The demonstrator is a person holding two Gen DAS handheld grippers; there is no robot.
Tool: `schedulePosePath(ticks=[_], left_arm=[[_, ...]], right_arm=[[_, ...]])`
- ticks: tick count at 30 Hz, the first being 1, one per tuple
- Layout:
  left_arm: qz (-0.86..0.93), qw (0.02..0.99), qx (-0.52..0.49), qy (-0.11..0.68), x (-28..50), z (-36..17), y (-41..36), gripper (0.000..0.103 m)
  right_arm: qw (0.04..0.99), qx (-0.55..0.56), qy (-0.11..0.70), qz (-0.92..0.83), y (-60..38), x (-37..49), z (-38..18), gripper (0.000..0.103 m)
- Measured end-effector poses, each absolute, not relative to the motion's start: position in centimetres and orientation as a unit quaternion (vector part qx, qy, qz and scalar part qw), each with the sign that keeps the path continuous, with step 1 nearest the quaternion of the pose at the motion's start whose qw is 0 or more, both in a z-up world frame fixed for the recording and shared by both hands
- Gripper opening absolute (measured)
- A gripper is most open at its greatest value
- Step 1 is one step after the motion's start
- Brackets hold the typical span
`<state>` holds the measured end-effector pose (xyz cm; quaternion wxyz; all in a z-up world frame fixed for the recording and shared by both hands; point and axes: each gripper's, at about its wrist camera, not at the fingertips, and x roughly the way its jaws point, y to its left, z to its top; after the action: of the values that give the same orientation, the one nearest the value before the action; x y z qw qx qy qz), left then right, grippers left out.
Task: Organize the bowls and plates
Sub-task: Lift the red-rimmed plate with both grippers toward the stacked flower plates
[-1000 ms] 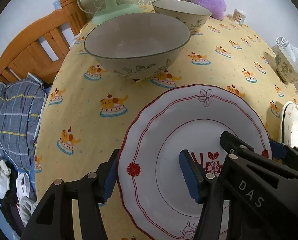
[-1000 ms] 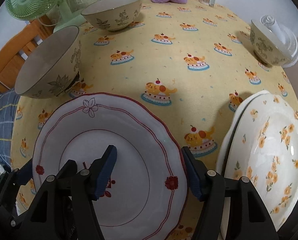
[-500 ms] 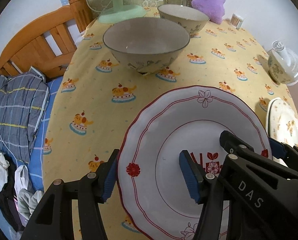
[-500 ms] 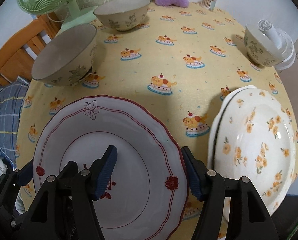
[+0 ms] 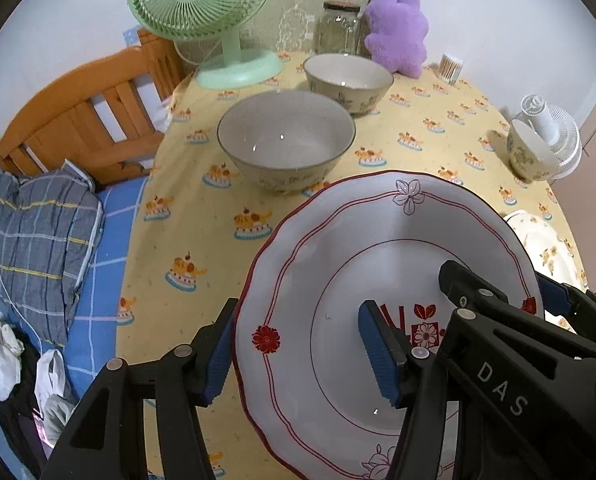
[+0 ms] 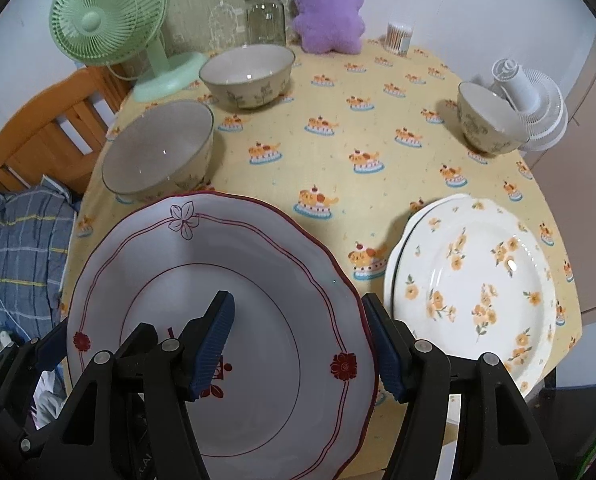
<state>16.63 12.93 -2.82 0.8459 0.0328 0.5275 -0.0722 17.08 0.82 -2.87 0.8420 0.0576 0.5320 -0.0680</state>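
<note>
Left tool (image 5: 298, 356) and right tool (image 6: 302, 344) each half-open, clamping opposite rims of the round white red-trimmed porcelain plate (image 6: 218, 300), carried clear above the yellow-clothed bench (image 6: 338, 160). Stack of white orange-flowered plates (image 6: 478, 280) to the right, nearer the right tool. Higher than a second ago, the bench shrinking below.

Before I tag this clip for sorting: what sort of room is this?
Probably a bedroom doubling as a dining spot: a wooden bed frame with a pillow beside a cloth-covered table holding bowls.
</note>
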Motion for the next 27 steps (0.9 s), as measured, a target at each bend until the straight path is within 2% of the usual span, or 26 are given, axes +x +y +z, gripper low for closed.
schedulePosePath(ticks=[12,27], left_arm=[[-0.071,0.853,0.035,0.516,16.0,-1.7,9.9,0.06],[-0.081,0.853,0.028,0.515,15.3,-0.8,1.6,0.06]], right_arm=[[0.85,0.058,0.52,-0.059,-1.9,16.5,-1.5,0.068],[0.853,0.051,0.515,-0.069,-10.4,15.7,-0.2,0.068]])
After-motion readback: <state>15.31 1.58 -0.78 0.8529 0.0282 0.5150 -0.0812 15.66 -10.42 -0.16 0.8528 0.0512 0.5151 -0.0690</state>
